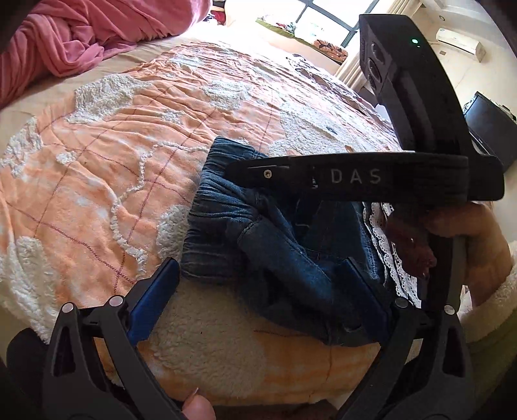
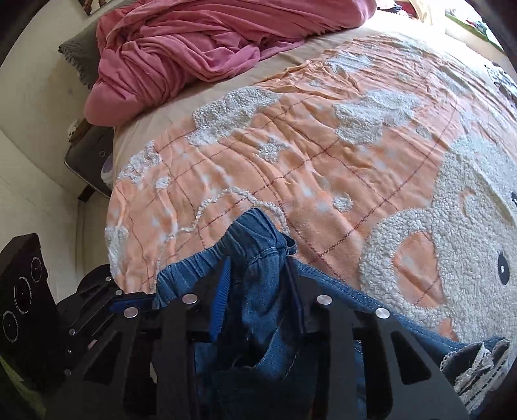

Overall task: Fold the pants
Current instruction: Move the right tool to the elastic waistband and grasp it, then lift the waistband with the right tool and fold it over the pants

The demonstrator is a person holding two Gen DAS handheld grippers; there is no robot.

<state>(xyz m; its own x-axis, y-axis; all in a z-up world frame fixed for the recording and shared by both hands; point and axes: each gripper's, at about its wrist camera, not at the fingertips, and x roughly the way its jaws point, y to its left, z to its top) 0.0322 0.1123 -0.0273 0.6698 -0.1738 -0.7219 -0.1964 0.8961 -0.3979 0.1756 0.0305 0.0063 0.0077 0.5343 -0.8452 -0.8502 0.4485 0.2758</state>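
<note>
The blue denim pants [image 1: 258, 232] lie bunched near the front edge of the bed, with an elastic waistband [image 1: 219, 181] and white lace trim [image 1: 387, 255]. My left gripper [image 1: 258, 284] is open, its jaws wide apart, one on each side of the bunched denim, above it. The right gripper's black body [image 1: 365, 176] crosses over the pants in the left wrist view. My right gripper [image 2: 258, 284] is shut on a fold of the pants [image 2: 258, 274] near the waistband, and denim hangs between and below its fingers. The lace hem [image 2: 478, 371] lies at the lower right.
The bed is covered by an orange and white fleecy blanket [image 1: 129, 129] with a bear face [image 2: 468, 242]. A pink duvet [image 2: 210, 48] is heaped at the head. A bedside table [image 2: 87, 155] stands left of the bed. A window [image 1: 323, 19] and a dark screen [image 1: 491, 126] are beyond.
</note>
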